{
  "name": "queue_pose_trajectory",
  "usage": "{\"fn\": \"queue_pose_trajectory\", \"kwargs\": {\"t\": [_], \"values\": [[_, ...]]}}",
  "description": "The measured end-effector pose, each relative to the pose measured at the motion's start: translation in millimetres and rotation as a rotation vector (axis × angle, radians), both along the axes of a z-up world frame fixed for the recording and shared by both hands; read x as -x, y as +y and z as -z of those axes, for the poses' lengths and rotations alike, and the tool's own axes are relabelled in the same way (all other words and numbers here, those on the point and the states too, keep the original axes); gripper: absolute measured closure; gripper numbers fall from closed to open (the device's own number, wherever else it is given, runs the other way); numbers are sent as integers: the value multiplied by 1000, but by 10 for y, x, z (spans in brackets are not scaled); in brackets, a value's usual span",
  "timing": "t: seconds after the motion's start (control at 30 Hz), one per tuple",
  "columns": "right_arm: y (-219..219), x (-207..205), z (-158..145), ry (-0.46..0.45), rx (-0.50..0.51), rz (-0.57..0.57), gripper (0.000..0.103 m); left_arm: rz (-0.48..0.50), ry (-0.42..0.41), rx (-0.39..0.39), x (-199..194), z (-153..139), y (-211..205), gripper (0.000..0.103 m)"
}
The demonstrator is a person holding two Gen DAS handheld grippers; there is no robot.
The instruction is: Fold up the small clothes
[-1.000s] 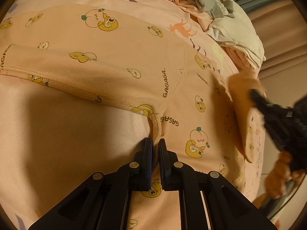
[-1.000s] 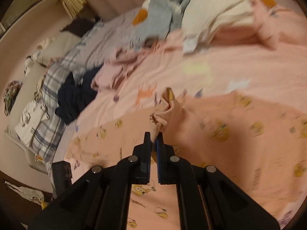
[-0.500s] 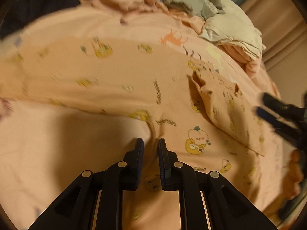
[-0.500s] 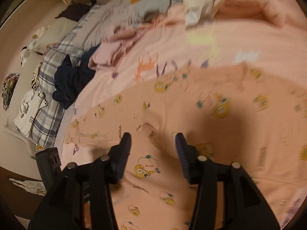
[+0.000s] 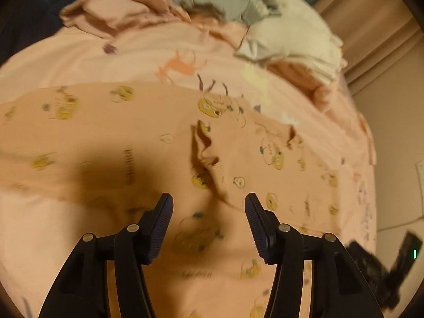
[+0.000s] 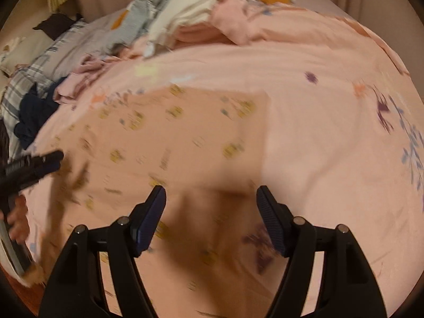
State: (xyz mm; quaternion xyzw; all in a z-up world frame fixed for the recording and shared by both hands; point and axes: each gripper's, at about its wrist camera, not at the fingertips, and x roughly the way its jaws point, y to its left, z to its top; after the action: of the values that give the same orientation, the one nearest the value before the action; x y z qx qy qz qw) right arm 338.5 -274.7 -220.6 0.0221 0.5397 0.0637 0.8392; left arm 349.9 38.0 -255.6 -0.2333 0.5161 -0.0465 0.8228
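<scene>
- Lying spread on the bed (image 6: 331, 84), the garment (image 5: 111, 137) shows one flap turned over, probably one fold; blur hides detail.
- Left gripper (image 5: 208, 222) and right gripper (image 6: 211, 216): jaws just opened, wide, empty.
- Further folds remain.

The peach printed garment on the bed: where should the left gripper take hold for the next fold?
Probably the raised, crumpled fold near the middle of the peach printed garment. It stands up from the flat cloth, so the open left gripper, empty with its jaws just opened, could come down from above and pinch it.
</scene>
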Motion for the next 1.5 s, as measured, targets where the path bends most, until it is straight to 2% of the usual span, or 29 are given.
{"fn": "queue_pose_trajectory", "kwargs": {"t": [0.07,0.17,0.2,0.23,0.3,0.37,0.4,0.43,0.5,0.6,0.67,0.77,0.9,1.0,1.1,1.2,1.37,1.5], "values": [[-152,55,79,16,3,13,32,11,2,-49,-132,100,-166,48],[-280,76,135,19,-4,20,32,-10,29,-64,-203,198,-248,49],[-307,73,148,15,-10,20,32,-40,24,-86,-250,219,-268,55],[-333,72,165,12,-21,22,32,-61,15,-102,-259,228,-250,69],[-323,40,216,10,-51,19,33,-88,17,-155,-323,238,-264,79],[-343,-6,288,3,-76,38,37,-83,22,-182,-382,249,-281,84],[-341,-1,305,2,-81,52,46,-89,7,-182,-382,233,-276,87],[-342,-44,366,14,-94,66,63,-97,-5,-179,-381,220,-258,90],[-321,-91,436,34,-113,74,80,-123,-15,-168,-378,209,-182,91],[-325,-85,450,3,-116,96,90,-150,-18,-146,-360,235,-64,91],[-348,-85,436,-4,-133,92,91,-174,-34,-143,-314,218,14,91],[-377,-97,447,-4,-127,106,91,-209,-54,-184,-275,170,80,92],[-379,-124,514,-4,-128,116,92,-210,-37,-178,-285,216,136,92],[-405,-128,510,-2,-133,126,94,-236,-50,-141,-248,202,198,92],[-409,-134,507,6,-122,120,95,-263,-52,-168,-217,167,256,92],[-397,-133,500,11,-111,122,95,-265,-29,-186,-211,190,265,92],[-434,-119,378,29,-181,135,90,-241,-9,-218,-138,55,337,92],[-389,-186,244,1,-196,139,89,-280,-63,-240,-48,-150,430,80]]}}
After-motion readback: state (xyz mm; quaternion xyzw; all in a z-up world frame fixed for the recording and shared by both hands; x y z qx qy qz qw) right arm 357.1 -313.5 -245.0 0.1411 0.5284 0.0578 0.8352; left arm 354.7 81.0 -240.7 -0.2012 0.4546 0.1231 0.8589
